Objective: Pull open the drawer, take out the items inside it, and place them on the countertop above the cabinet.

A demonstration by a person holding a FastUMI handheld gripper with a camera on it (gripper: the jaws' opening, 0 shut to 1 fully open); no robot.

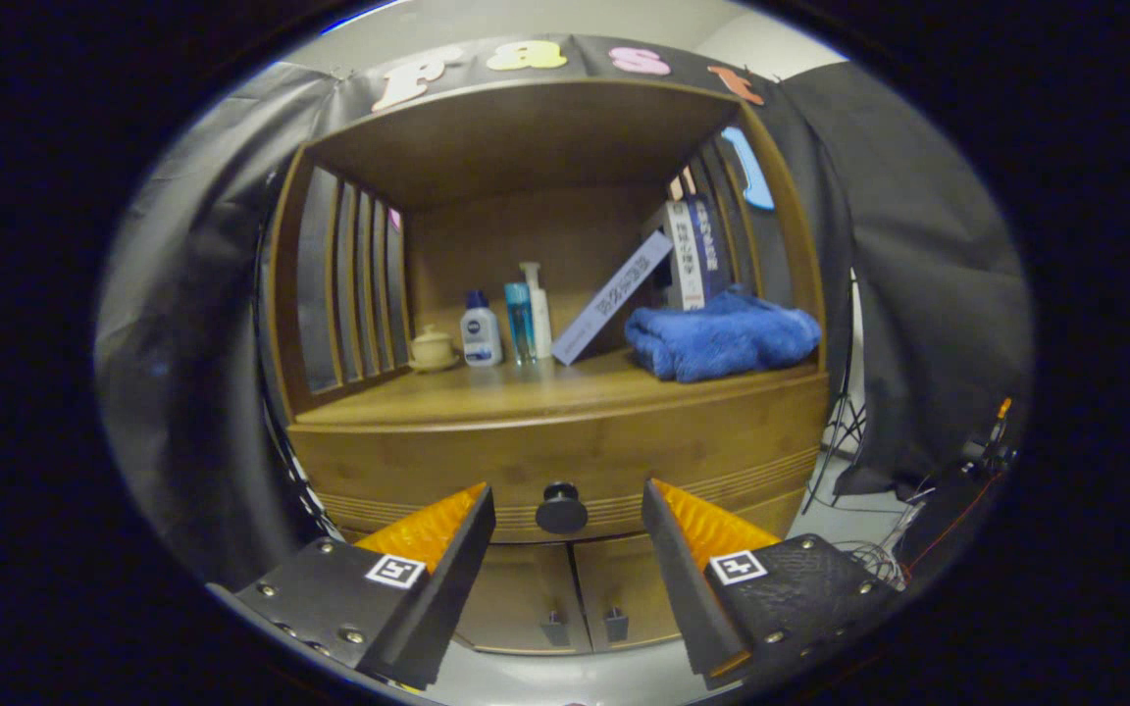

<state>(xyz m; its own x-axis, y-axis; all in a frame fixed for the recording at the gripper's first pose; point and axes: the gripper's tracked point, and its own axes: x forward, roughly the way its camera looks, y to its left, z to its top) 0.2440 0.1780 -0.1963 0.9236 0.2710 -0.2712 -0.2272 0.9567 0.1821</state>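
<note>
A wooden cabinet stands in front of me with its drawer (565,461) closed. The drawer's round dark knob (561,508) sits between my two fingers and a little beyond their tips. My gripper (565,490) is open, with nothing held and both fingers (447,534) apart from the knob. The countertop (545,387) above the drawer is a wooden shelf under a roofed alcove. What lies inside the drawer is hidden.
On the countertop stand a small lidded pot (432,348), three bottles (483,333), a leaning book (614,304), upright books (697,250) and a folded blue towel (722,338). Two small doors with handles (585,623) are below the drawer. Cables and a stand (879,529) lie right of the cabinet.
</note>
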